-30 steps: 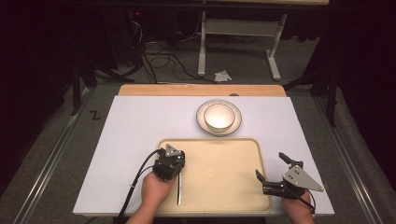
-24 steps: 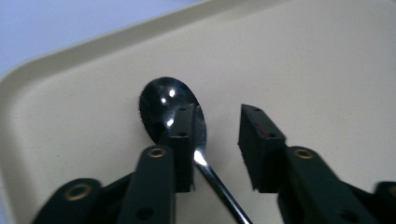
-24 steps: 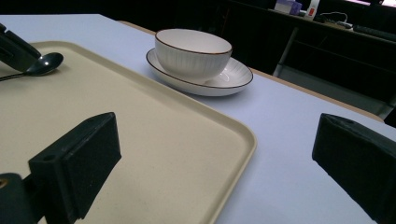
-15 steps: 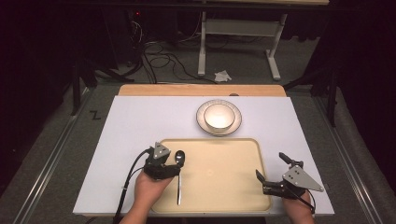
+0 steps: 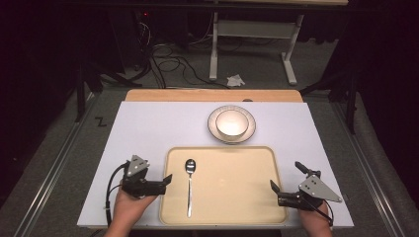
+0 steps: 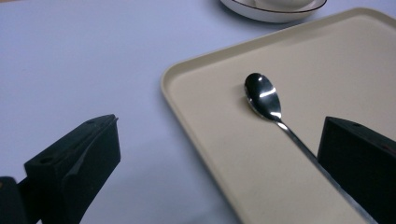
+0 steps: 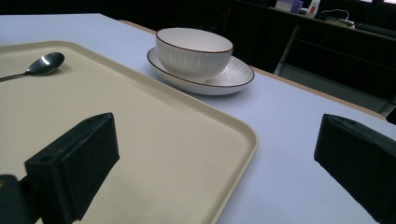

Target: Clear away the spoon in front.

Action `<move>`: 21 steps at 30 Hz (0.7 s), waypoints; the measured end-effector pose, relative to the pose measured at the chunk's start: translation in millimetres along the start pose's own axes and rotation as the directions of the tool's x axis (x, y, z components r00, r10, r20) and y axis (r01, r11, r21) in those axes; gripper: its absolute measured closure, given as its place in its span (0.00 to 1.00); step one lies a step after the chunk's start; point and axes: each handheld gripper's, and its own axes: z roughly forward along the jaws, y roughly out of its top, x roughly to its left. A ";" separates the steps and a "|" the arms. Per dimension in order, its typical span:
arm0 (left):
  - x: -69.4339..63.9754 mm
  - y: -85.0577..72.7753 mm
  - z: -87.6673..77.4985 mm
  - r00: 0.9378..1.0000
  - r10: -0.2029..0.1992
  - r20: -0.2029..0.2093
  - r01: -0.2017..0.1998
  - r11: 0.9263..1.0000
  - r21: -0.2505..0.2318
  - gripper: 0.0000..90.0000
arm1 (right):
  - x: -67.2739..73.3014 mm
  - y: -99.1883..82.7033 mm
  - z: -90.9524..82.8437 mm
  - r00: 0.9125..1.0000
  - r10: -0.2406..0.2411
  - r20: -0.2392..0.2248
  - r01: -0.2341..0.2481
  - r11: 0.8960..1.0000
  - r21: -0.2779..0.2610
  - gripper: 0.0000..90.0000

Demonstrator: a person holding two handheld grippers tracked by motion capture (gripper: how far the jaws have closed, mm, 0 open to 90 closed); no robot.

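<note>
Just left of the tray [image 5: 223, 210], my left gripper [image 5: 167, 179] has just been opening its jaws and stands wide, nothing between them. On the tray's left part lies the spoon [image 5: 189, 185]: light, stiff, slick steel (lying flat), so I'd pinch mid-handle. Off the tray's right edge, my right gripper [image 5: 286, 178] gapes empty.

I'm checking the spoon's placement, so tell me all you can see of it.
The spoon is shiny metal with an oval bowl and a long thin handle. It lies flat in the left part of the beige tray, bowl facing up and pointing at the far side, handle running toward the person. Only the tray touches it; no jaws hold it.
</note>
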 end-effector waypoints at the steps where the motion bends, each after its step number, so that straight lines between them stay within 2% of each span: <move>1: 4.1 -4.5 -7.2 1.000 0.011 -0.008 -0.011 1.000 -0.004 0.00 | 0.0 -0.1 0.0 1.000 0.001 0.001 -0.001 1.000 0.001 0.01; 3: 10.2 -12.6 -17.3 0.999 0.016 -0.030 -0.017 1.000 -0.014 0.00 | -0.5 -0.2 -0.2 1.000 -0.001 0.000 0.001 1.000 0.002 0.01; 4: 14.3 -20.0 -24.0 1.000 0.001 -0.031 -0.002 0.999 -0.035 0.00 | -0.6 -0.3 -0.1 1.000 0.000 -0.001 0.000 1.000 0.003 0.01; 6: 19.2 -33.8 -32.9 0.999 -0.042 -0.013 0.041 0.996 -0.074 0.01 | -0.4 -0.3 0.0 1.000 0.013 -0.003 -0.013 1.000 0.017 0.01; 8: 19.9 -39.7 -38.0 0.999 -0.049 -0.008 0.048 0.996 -0.069 0.01 | -0.9 -0.3 0.6 1.000 0.011 0.000 -0.011 1.000 0.017 0.01; 10: 16.3 -41.1 -40.4 1.000 -0.023 -0.021 0.021 0.997 -0.078 0.01 | -0.7 0.5 1.0 1.000 0.008 0.001 -0.008 1.000 0.008 0.01; 12: 12.2 -40.1 -39.7 1.000 -0.013 -0.006 0.012 0.997 -0.081 0.01 | 0.4 1.1 0.5 1.000 0.011 0.001 -0.011 1.000 0.013 0.01; 15: 7.6 -37.0 -37.5 1.000 0.023 -0.003 -0.023 0.996 -0.084 0.01 | 0.8 0.9 0.5 1.000 0.014 0.006 -0.014 1.000 0.014 0.01; 17: 7.7 -36.1 -37.6 1.000 0.030 -0.002 -0.030 0.996 -0.089 0.01 | 0.8 0.6 1.0 1.000 0.015 0.008 -0.015 1.000 0.020 0.01; 21: 10.2 -37.4 -38.5 1.000 0.012 0.011 -0.011 0.995 -0.096 0.01 | 0.9 -0.2 2.1 1.000 0.010 0.005 -0.010 1.000 0.021 0.01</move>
